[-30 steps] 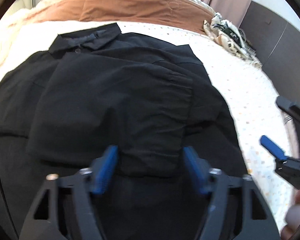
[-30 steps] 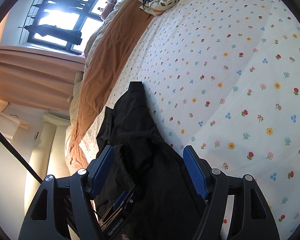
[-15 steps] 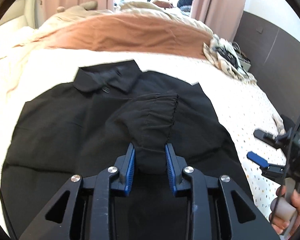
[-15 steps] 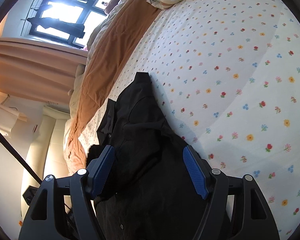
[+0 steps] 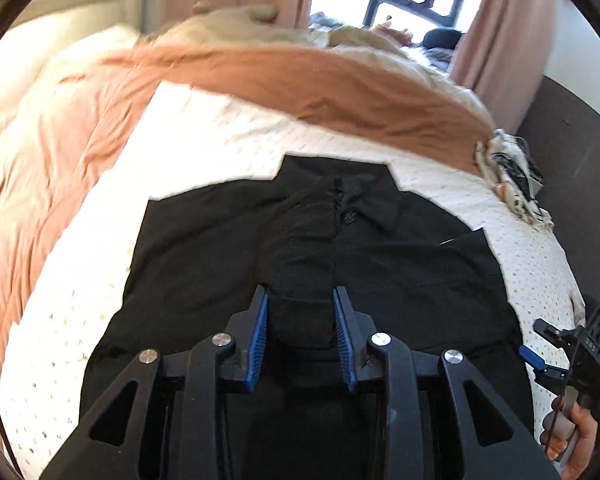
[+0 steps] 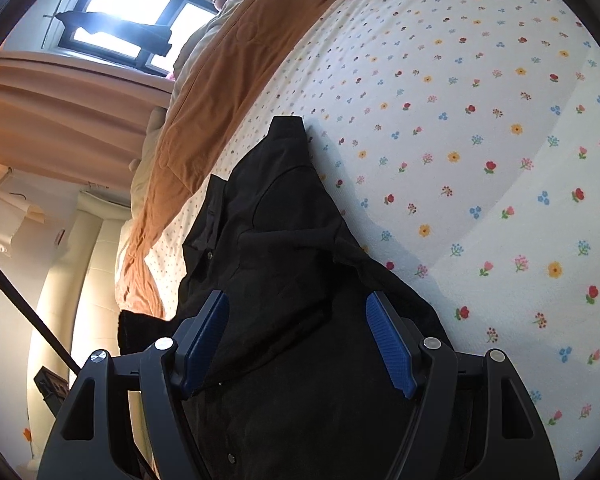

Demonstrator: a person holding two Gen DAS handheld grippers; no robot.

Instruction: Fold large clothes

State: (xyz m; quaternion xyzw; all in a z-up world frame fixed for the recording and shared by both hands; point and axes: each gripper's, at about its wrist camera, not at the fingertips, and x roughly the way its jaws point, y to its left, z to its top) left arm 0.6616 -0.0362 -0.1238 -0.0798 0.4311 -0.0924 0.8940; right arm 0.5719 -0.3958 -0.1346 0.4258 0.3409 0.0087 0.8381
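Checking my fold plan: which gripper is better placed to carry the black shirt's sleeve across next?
Left. The left gripper is shut on the sleeve, lifted over the black shirt. The right gripper hovers open, jaws wide, gripping nothing.

**Materials / finish**

Black shirt (image 5: pixel 204 248): matt woven cloth, soft creases, small glossy buttons. Bed sheet (image 6: pixel 480 128): matt printed cotton-like cloth, smooth. Rust-brown blanket (image 5: pixel 340 92): matt cloth, wrinkled. Left gripper (image 5: pixel 300 328) and right gripper (image 6: pixel 300 344): matt black plastic frames, ribbed blue pads (image 6: pixel 388 344), shiny metal screw heads. Curtains (image 6: pixel 60 120): pleated matt fabric.
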